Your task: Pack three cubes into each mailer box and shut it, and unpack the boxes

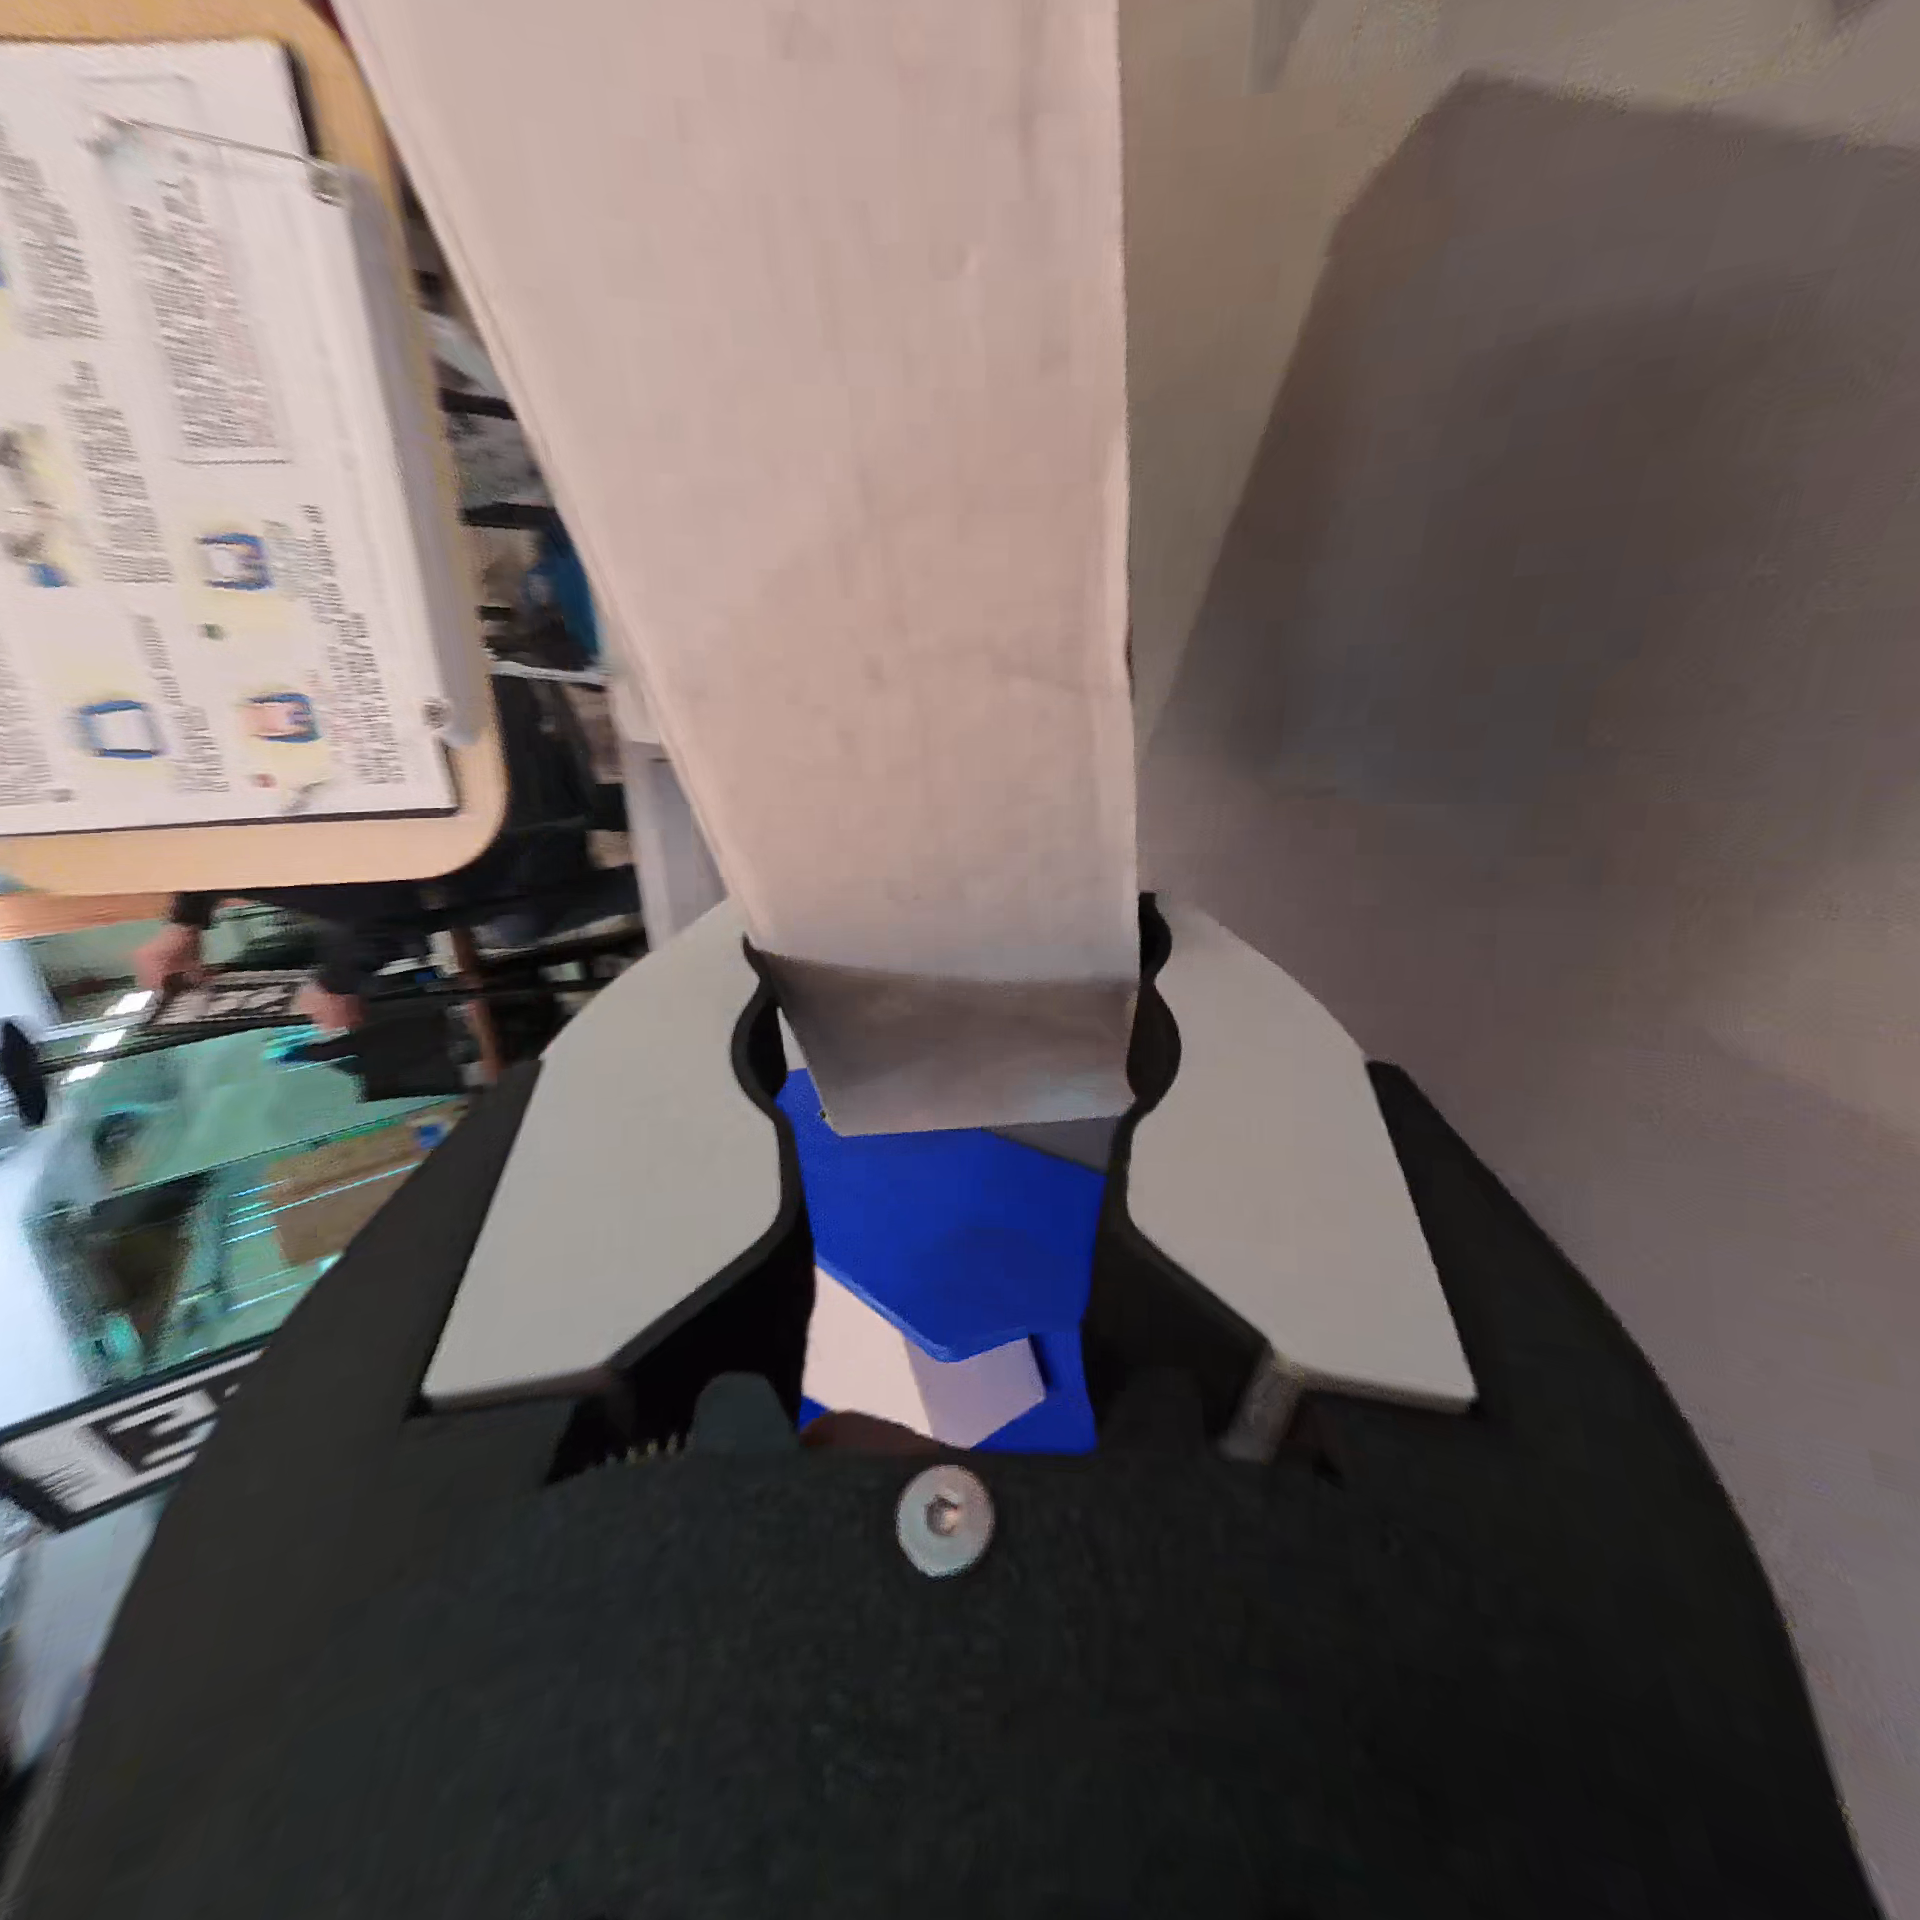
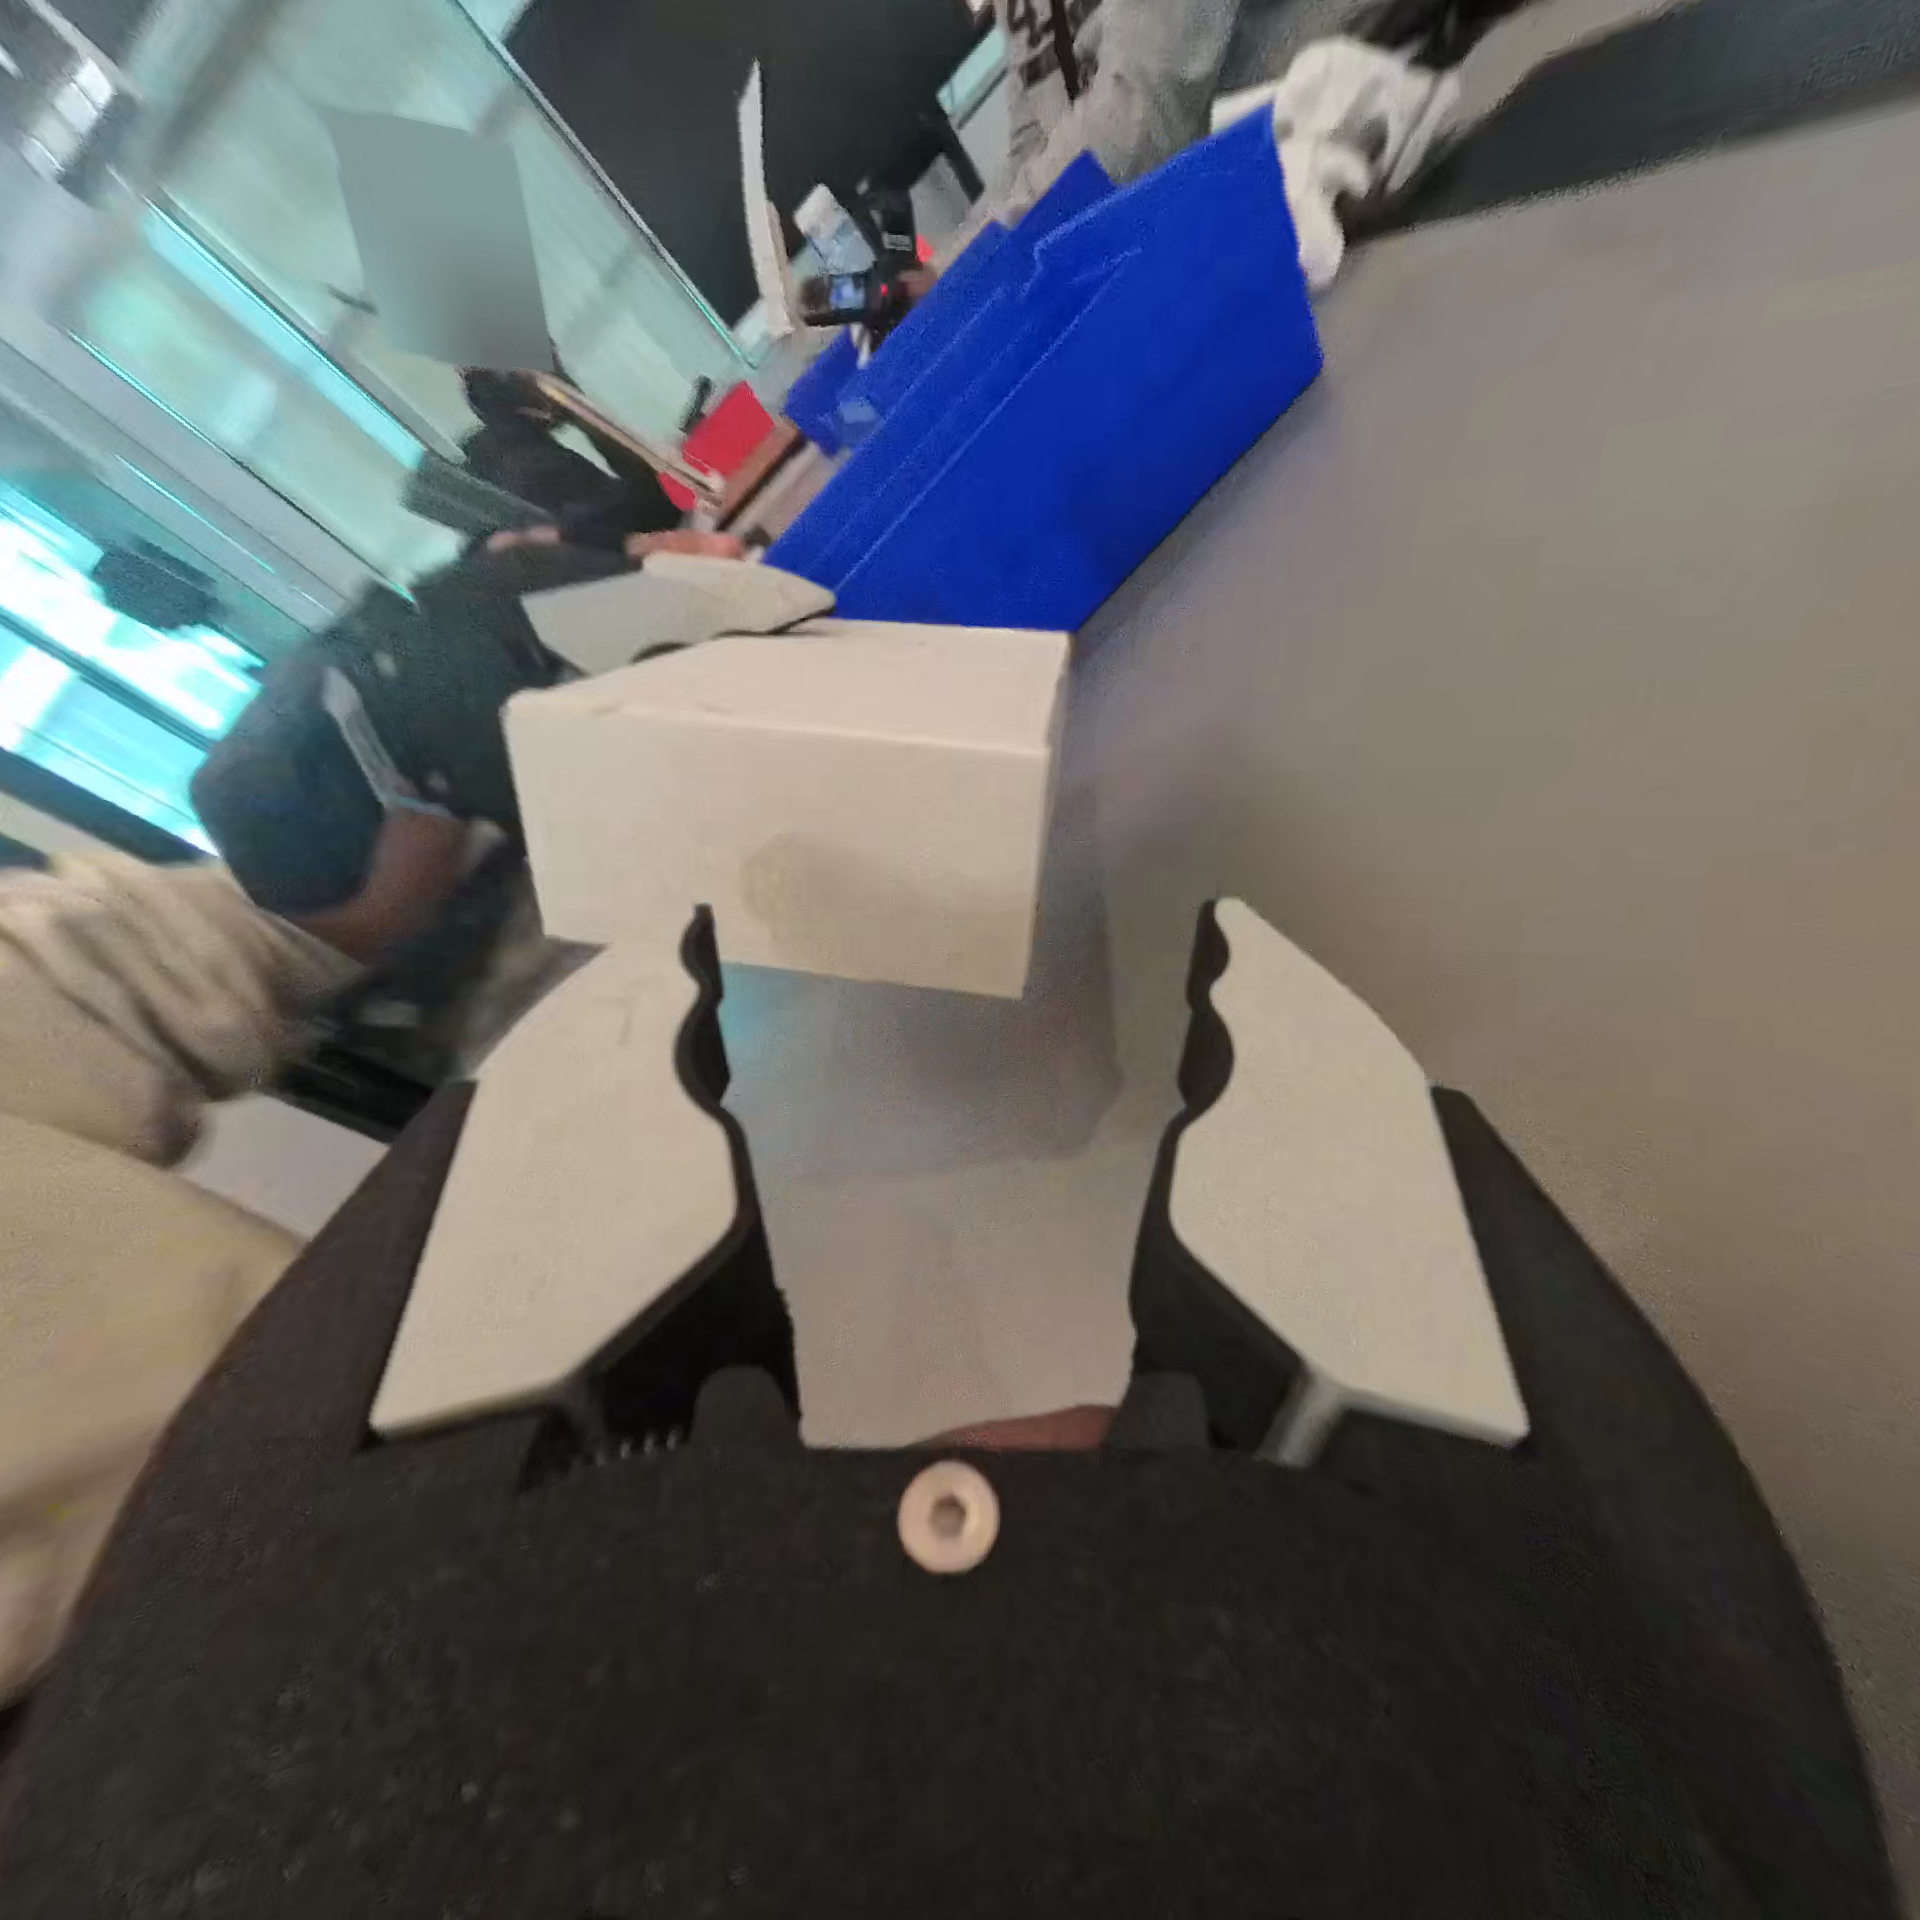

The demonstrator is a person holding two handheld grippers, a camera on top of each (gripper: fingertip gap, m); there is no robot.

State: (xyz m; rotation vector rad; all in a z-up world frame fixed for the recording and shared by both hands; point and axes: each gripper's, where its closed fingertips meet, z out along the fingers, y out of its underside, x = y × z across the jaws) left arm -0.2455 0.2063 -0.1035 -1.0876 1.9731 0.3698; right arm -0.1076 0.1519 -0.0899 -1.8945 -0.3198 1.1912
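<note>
Left gripper (image 1: 951, 1023): jaws closed on the edge of a white cardboard flap (image 1: 831, 520), which runs up and away from the tips; the flap's end sits pinched between the two black pads.
Mailer box, left wrist view: a second white panel (image 1: 1558, 520) rises just beside the held flap, on its right; whether the two belong to one box cannot be told for sure.
Blue piece (image 1: 935, 1226): seen directly under the held flap, through the gap between the jaws; too close and partly hidden to say what it is.
Instruction sheet (image 1: 187, 436): lies on a pale wooden board, well off to the left of the flap.
Right gripper (image 2: 956, 956): jaws spread wide, holding nothing; tips just short of the mailer box (image 2: 800, 810).
Mailer box, right wrist view: white, lid down, resting on the grey worktop (image 2: 1558, 935).
Blue bins (image 2: 1060, 457): stand on the worktop just behind the mailer box.
Other gripper (image 2: 686, 613): its grey finger lies against the box's far top edge.
Cubes: not visible in either view.
</note>
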